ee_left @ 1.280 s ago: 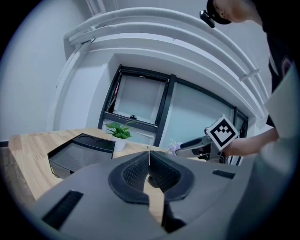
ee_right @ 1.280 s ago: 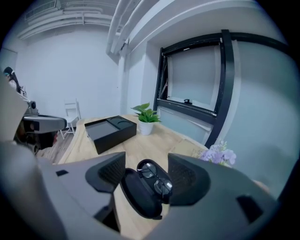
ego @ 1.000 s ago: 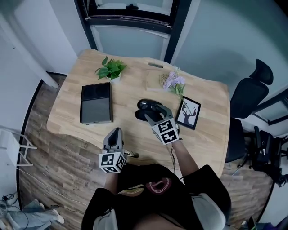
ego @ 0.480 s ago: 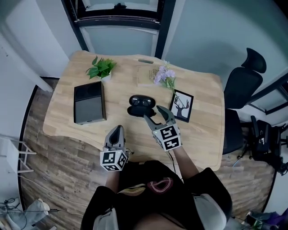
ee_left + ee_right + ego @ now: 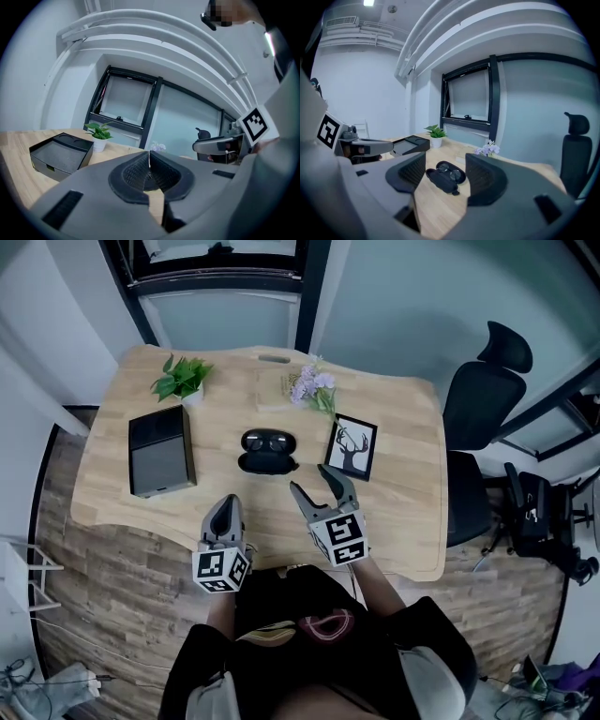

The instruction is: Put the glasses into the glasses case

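A black glasses case lies open in the middle of the wooden table, and the dark glasses rest inside its far half. In the right gripper view the case shows between the jaws, well ahead of them. My right gripper is open and empty, pulled back towards the table's near edge, right of the case. The left gripper stands at the near edge, shut with nothing in it; its pads meet in the left gripper view.
A black box sits at the table's left, a potted plant at the far left corner. A bunch of purple flowers and a framed deer picture lie right of the case. An office chair stands to the right.
The right gripper has drawn back from the case towards the person and stands open. The glasses stay in the open case. The left gripper has kept its place.
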Demonstrator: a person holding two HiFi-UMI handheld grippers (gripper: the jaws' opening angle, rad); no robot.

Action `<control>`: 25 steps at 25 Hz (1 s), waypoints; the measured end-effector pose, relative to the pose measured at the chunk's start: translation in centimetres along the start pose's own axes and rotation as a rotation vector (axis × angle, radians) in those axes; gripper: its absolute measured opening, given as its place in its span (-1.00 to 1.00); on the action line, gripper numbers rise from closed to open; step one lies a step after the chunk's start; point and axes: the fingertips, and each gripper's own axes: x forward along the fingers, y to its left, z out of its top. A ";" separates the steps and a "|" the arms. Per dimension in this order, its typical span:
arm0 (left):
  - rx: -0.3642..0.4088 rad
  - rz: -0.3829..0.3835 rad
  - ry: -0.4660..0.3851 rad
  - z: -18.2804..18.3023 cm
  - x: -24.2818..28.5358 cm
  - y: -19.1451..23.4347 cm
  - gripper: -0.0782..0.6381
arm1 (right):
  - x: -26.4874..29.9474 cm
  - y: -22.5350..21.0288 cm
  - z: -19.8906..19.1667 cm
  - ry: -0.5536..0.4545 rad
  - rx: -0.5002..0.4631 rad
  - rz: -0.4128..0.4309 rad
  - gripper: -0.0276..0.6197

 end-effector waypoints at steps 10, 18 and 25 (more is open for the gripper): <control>0.004 -0.049 -0.011 -0.3 -0.3 -3.1 -0.73 | -3.3 -0.6 -1.9 -0.002 0.036 -0.019 -0.40; 0.012 -0.090 0.007 -1.0 -0.2 -5.2 -0.73 | -4.9 -1.2 -3.3 -0.001 0.048 -0.049 -0.64; 0.017 -0.121 0.002 -0.9 0.2 -6.8 -0.73 | -6.3 -2.0 -3.0 -0.068 0.082 -0.085 -0.88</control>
